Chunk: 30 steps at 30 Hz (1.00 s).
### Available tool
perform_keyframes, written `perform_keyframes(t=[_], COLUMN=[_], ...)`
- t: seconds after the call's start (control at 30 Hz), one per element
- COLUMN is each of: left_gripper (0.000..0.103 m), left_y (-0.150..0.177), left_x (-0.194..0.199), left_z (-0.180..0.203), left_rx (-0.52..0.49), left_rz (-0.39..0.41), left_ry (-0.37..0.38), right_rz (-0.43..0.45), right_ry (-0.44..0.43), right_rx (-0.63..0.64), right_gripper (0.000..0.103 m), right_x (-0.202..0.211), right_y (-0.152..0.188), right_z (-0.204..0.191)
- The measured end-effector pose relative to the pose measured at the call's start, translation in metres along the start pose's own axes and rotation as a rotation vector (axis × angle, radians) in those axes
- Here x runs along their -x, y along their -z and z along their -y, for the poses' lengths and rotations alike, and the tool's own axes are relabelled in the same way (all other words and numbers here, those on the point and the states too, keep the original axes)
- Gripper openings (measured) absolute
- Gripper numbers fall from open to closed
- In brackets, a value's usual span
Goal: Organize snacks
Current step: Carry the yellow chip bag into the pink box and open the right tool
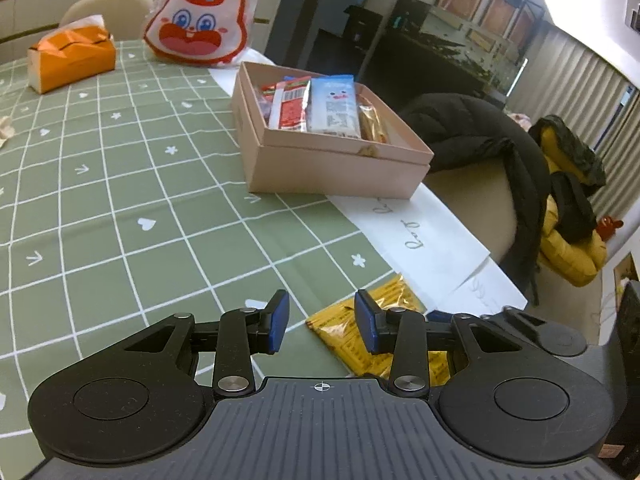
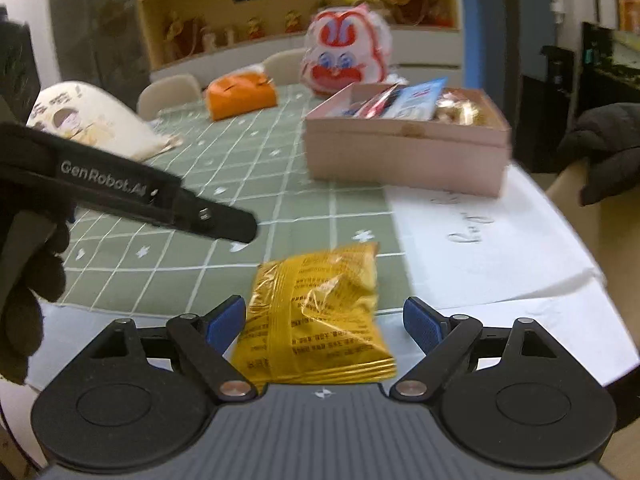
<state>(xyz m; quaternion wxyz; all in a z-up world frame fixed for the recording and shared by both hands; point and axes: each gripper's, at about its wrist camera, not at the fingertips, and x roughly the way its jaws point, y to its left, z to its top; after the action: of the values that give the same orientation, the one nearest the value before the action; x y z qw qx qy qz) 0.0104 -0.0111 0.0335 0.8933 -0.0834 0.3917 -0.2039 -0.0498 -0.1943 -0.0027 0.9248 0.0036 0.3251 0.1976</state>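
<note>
A yellow snack packet [image 2: 320, 316] lies on the table edge between the wide-open jaws of my right gripper [image 2: 324, 320]; nothing grips it. In the left wrist view the packet [image 1: 344, 328] lies just right of and under my left gripper [image 1: 322, 322], which is open and empty above the green cloth. A pink cardboard box [image 1: 332, 168] further back holds several snack packets: a red one [image 1: 290, 102], a blue-white one [image 1: 334, 106] and golden ones [image 1: 374, 122]. The box also shows in the right wrist view [image 2: 404, 156].
A green checked tablecloth [image 1: 120, 184] covers the table. An orange tissue pack [image 1: 72, 56] and a rabbit-face bag [image 1: 200, 16] stand at the back. White paper [image 1: 424, 232] lies along the right edge. A chair with a black coat [image 1: 480, 136] stands beside the table. The left gripper's body [image 2: 120, 192] crosses the right wrist view.
</note>
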Motion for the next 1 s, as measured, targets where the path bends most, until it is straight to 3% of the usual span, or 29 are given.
perform_keyframes(t=[0.1,0.23,0.33,0.47,0.57,0.63,0.73,0.83,1.0], left_gripper=[0.041,0.041,0.041,0.041,0.041,0.041,0.041,0.041,0.041], left_y=[-0.004,-0.013,-0.018,-0.020,-0.021,-0.022,-0.024,-0.025,-0.023], left_x=[0.002,0.009,0.010,0.009,0.011,0.013,0.014,0.011,-0.004], left_z=[0.001,-0.003,-0.009,-0.010,-0.010,-0.012,-0.016,-0.021,-0.020], left_rx=[-0.002,0.018,0.056,0.066,0.067,0.068,0.069,0.077,0.083], left_rz=[0.014,0.063,0.086,0.080,0.083,0.093,0.117,0.115,0.087], left_ry=[0.012,0.035,0.036,0.035,0.040,0.037,0.017,0.006,-0.003], right_rz=[-0.024,-0.030,0.037,0.221,0.293,0.294,0.198,0.168,0.156], right_ry=[-0.003,-0.004,0.052,0.154,0.239,0.252,0.196,0.197,0.236], right_rx=[0.030,0.089,0.108,0.136,0.129,0.098,0.008,-0.053,-0.041], right_gripper=[0.074,0.073,0.073,0.073,0.074,0.077,0.082,0.082,0.082], right_x=[-0.002,0.009,0.030,0.058,0.052,0.037,0.004,-0.010,-0.010], right_y=[-0.004,-0.015,-0.041,-0.109,-0.172,-0.206,-0.241,-0.238,-0.196], right_z=[-0.001,0.005,0.013,0.023,0.032,0.042,0.063,0.076,0.087])
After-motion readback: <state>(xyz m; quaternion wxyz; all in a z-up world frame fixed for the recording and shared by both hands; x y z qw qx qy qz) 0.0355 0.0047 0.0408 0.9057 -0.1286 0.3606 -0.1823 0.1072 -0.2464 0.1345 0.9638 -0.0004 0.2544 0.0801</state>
